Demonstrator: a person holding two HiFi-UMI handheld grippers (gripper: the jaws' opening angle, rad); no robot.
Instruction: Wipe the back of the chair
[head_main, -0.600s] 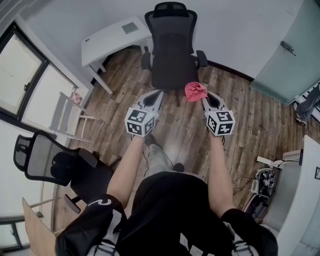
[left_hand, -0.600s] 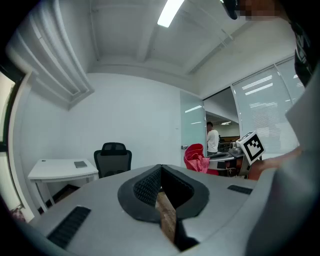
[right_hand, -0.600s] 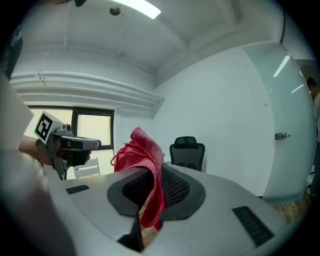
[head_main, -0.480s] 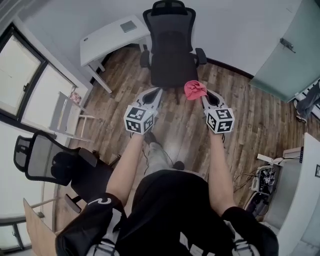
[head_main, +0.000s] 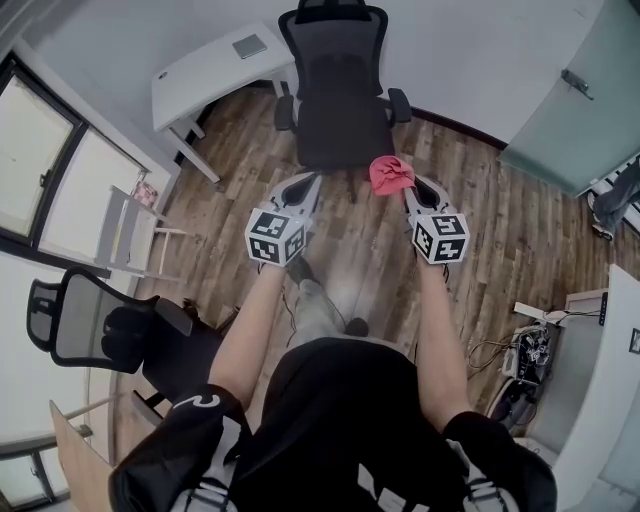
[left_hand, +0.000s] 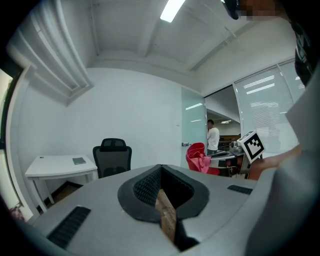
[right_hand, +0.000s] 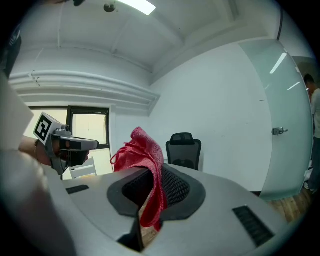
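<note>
- The black chair (head_main: 335, 95) stands ahead of us. Its seat faces us and its back is close to the white wall (head_main: 470, 50).
- A white desk (head_main: 200, 75) stands just beside the chair on the left. A glass door (head_main: 590, 100) is well apart from it on the right.
- Bare wood floor (head_main: 500, 240) lies open between us and the chair.
- A second black chair (head_main: 85, 320) stands low on the left by the windows. Cables (head_main: 520, 375) lie low on the right.
- Our left gripper (head_main: 306, 182) has its jaws closed together with nothing in them. It is up in the air and touches nothing.
- Our right gripper (head_main: 402, 190) is pinched tight on a red cloth (head_main: 390, 174). The cloth sticks up in a bunch above the jaw tips, near the chair's seat but not touching it.
- Each gripper has a cube with black and white squares (head_main: 275, 237). White print shows on our black shirt (head_main: 205, 403), too cut off to read.
</note>
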